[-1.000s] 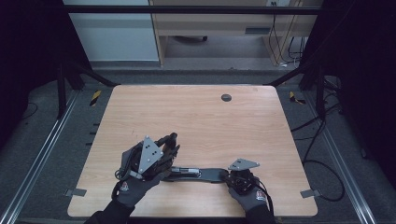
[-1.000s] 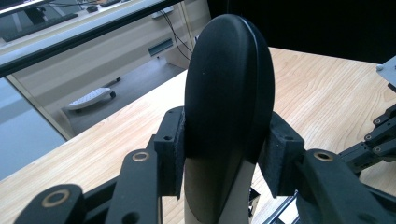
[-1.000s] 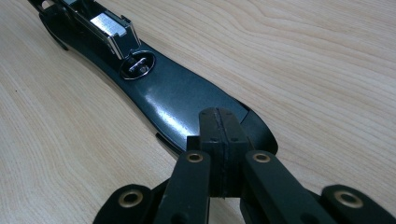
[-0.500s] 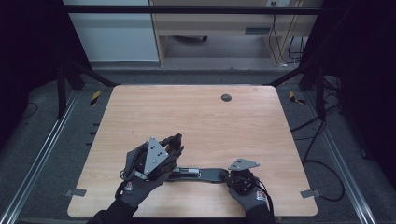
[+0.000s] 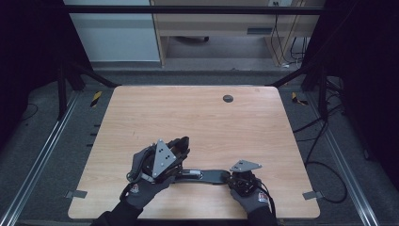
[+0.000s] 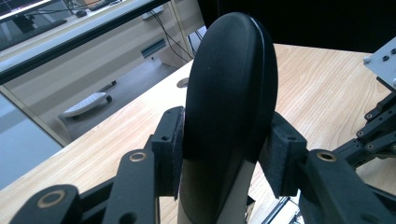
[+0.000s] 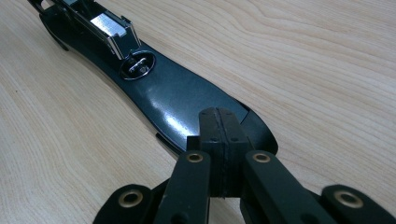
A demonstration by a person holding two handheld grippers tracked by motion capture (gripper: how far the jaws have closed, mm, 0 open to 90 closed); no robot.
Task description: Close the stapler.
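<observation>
Black stapler [image 5: 207, 176], pale wood-grain table [image 5: 197, 117]

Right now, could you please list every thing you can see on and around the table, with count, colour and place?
stapler: one, black with a metal inside, opened flat at the table's near edge, between the two tongs
table: one, light wood, centre of the high view
cable hole: one, dark, round, far side of the tabletop
desk: one, beige, on the floor beyond the table
yellow-black tape marks: two, on the floor by the table's far corners
left tongs: one, black, shut on the stapler's upper arm
right tongs: one, black, jaws together on the stapler's base end
gloved hands: two, grey-black, entering from the near edge
</observation>
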